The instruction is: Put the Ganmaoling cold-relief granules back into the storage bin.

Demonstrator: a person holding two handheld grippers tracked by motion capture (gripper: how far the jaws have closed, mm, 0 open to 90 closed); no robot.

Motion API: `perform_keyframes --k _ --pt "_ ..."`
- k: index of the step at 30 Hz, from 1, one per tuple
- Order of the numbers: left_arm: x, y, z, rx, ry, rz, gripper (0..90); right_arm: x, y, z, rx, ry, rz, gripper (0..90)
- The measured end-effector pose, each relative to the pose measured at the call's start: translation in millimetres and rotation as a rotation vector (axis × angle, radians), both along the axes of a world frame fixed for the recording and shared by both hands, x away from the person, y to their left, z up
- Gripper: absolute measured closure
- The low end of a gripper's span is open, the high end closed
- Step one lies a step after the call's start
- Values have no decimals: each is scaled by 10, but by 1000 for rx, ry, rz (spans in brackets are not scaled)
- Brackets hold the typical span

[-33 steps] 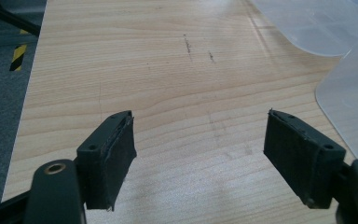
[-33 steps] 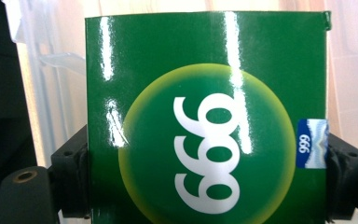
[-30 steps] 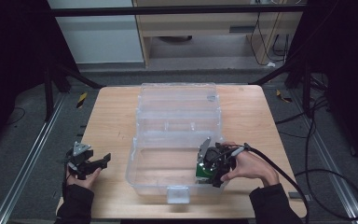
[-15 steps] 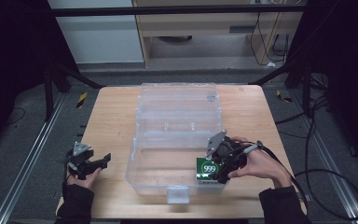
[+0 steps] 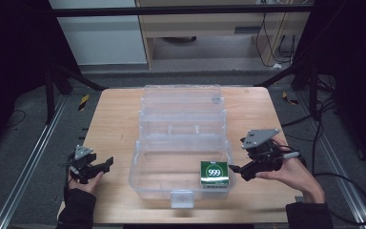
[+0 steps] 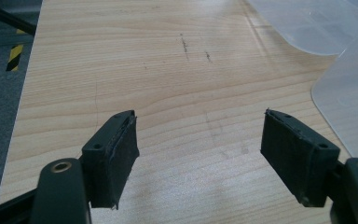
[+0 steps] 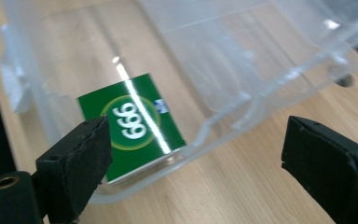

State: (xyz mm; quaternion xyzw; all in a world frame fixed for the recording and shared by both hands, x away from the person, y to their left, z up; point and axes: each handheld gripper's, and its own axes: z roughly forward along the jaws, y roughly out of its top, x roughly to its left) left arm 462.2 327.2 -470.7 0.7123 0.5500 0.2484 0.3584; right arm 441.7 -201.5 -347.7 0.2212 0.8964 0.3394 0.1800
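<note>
Inside the clear box (image 5: 171,143), green carton (image 5: 215,173) just beside the gaping right gripper (image 5: 238,171), left gripper (image 5: 106,163) gaping

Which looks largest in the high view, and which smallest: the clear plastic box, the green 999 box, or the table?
1. Table, the largest.
2. Clear plastic box, open on the table.
3. Green 999 box, the smallest, inside the clear box.

Green box (image 5: 215,172) — white "999", clear bin (image 5: 145,174)

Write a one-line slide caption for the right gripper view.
Open right gripper outside a clear plastic box holding a green "999" packet.
</note>
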Motion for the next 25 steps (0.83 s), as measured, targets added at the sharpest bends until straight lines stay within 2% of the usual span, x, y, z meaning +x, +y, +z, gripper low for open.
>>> perform_keyframes --k 8,13,19,20,25 --pt "-1 -3 -1 4 1 -1 275 5 -333 -262 153 -86 -230 55" --pt "-1 -4 -2 7 2 0 286 59 -518 -451 235 -97 -399 45" --pt "4 -13 -6 11 1 -1 286 131 -678 -682 258 -115 -557 44" --pt "5 -13 -7 11 1 -2 284 147 -704 -760 254 -107 -587 41" --pt "11 -8 -19 15 0 2 270 182 -788 -977 250 -80 -667 33"
